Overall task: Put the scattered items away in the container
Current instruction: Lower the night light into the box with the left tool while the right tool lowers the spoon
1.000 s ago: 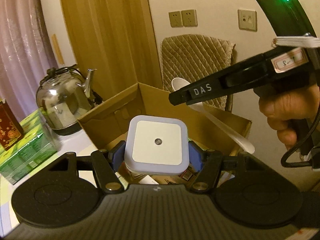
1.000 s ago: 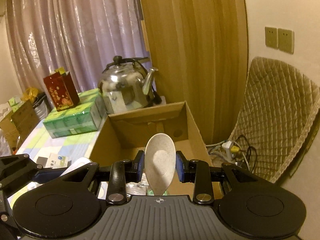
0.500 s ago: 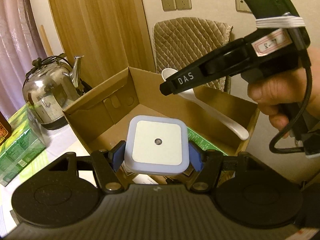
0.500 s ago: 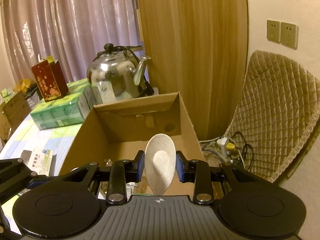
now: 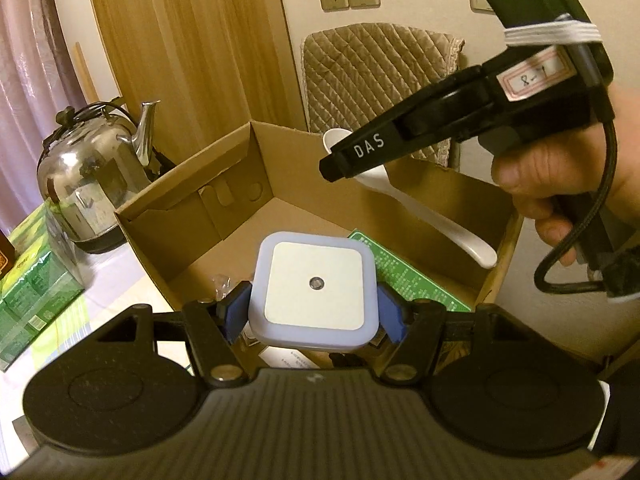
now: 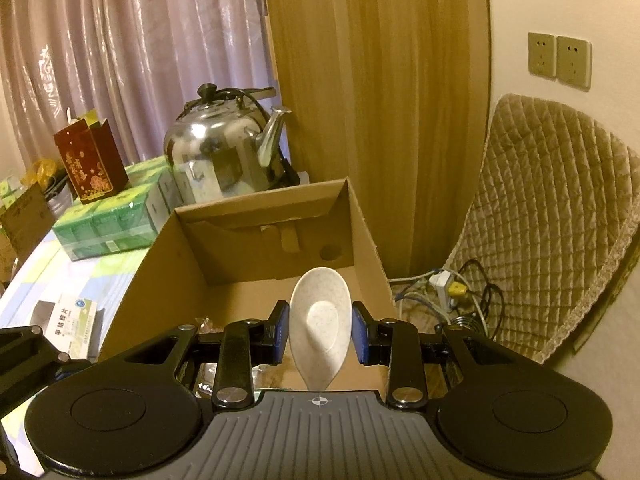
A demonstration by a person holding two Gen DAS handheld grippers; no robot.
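My left gripper point(image 5: 313, 312) is shut on a white square night light point(image 5: 314, 286) and holds it over the near part of the open cardboard box point(image 5: 188, 196). My right gripper point(image 6: 320, 330) is shut on a white speckled spoon point(image 6: 320, 328), bowl forward, above the same box point(image 6: 160, 248). In the left wrist view the right gripper point(image 5: 360, 156) hangs over the box's right side with the spoon point(image 5: 436, 220) sloping down from it. A green packet point(image 5: 404, 276) and small items lie on the box floor.
A steel kettle point(image 6: 224, 152) stands behind the box beside green tissue packs point(image 6: 108, 224) and a red carton point(image 6: 90, 164). A medicine box point(image 6: 74, 322) lies on the table left of the box. A quilted chair point(image 6: 552, 208) and cables point(image 6: 452, 288) stand to the right.
Both grippers have moved forward and higher over the box with their items still held. The box interior shows more fully and the kettle has slid back in both views.
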